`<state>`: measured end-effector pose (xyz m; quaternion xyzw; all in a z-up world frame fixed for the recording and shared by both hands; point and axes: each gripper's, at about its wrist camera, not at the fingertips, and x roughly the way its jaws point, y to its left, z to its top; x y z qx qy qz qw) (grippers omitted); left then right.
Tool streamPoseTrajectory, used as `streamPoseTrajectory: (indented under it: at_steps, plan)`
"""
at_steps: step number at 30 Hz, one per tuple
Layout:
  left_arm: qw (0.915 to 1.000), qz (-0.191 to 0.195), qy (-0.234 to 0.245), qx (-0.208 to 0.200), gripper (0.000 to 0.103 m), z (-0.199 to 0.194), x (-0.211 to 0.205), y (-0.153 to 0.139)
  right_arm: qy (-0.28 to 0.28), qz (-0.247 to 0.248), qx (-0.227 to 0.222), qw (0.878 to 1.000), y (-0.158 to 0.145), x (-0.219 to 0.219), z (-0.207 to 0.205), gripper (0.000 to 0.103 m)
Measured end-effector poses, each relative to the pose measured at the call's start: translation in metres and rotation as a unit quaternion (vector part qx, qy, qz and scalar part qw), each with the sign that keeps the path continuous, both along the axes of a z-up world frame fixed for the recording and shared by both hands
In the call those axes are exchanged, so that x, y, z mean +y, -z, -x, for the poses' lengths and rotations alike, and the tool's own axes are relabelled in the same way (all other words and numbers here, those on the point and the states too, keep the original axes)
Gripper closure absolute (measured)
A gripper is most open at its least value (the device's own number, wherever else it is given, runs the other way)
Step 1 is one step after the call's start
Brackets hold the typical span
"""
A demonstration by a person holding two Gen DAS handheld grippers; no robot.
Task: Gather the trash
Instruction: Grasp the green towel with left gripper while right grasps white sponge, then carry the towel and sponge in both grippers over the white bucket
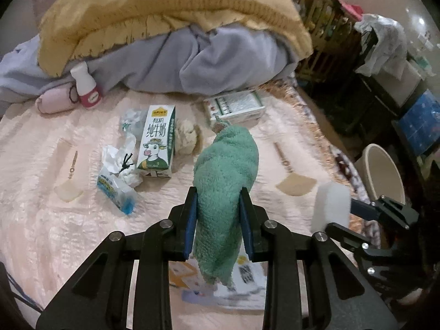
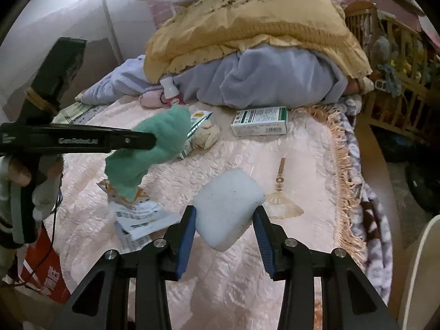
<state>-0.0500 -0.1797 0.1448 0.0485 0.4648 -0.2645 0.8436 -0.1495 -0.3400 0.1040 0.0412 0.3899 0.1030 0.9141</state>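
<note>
On the far left of the pink bedspread (image 1: pixel 55 236), near the blue blanket (image 1: pixel 170 66) under a yellow quilt (image 1: pixel 154 8), a small white bottle with a red base (image 1: pixel 85 88) stands next to a pink pouch (image 1: pixel 53 101). Nearer me lies a crumpled tissue pack (image 1: pixel 117 185) with white wrappers, and just to its right a milk carton (image 1: pixel 157 141) stands upright, a beige crumpled wad (image 1: pixel 187 137) beside it.

My left gripper (image 1: pixel 218 220) is narrowed onto a green fluffy cloth (image 1: pixel 227 170); both blue pads press its sides, and the cloth hangs clear of the bed, drooping below the fingers. Under it lie some printed paper packets (image 2: pixel 137 214), flat on the bedspread.

Further back, to the right of the cloth, a green and white box (image 1: pixel 236 106) rests against the blanket's foot.

My right gripper (image 2: pixel 224 228) is closed partway on a white foam block (image 2: pixel 229 209), its pads touching the block's two sides, and holds it above the bedspread. To the right of it a gold tassel ornament (image 2: pixel 280 192) is on the cover near the fringed edge. Beyond the bed's right edge stands a pale bin (image 1: pixel 385 173), on the floor, well apart from both held things.
</note>
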Motion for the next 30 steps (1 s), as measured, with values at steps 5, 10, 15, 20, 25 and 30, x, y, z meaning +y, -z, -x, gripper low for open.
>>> streamPoseTrajectory:
  at_steps: [5,10,15,20,25,30]
  plan:
    - [0.9997,0.008,0.006,-0.021,0.077,0.023,-0.009,-0.013,0.001,0.006,-0.012,1.0,-0.012,0.002,0.015,0.062]
    - [0.9985,0.012,0.013,-0.052,0.077,0.047,-0.018,-0.028,0.006,0.011,-0.025,1.0,-0.025,-0.001,0.03,0.062]
    - [0.9974,0.017,0.03,-0.063,0.077,0.066,-0.033,-0.036,0.018,0.013,-0.036,0.999,-0.035,-0.012,0.046,0.062]
    - [0.9965,0.021,0.046,-0.067,0.077,0.078,-0.051,-0.04,0.032,0.018,-0.042,0.998,-0.041,-0.026,0.061,0.062]
    - [0.9949,0.02,0.065,-0.075,0.077,0.091,-0.075,-0.042,0.049,0.022,-0.046,0.997,-0.045,-0.044,0.076,0.062]
    - [0.9938,0.021,0.081,-0.073,0.077,0.098,-0.097,-0.041,0.067,0.025,-0.047,0.996,-0.047,-0.065,0.09,0.062]
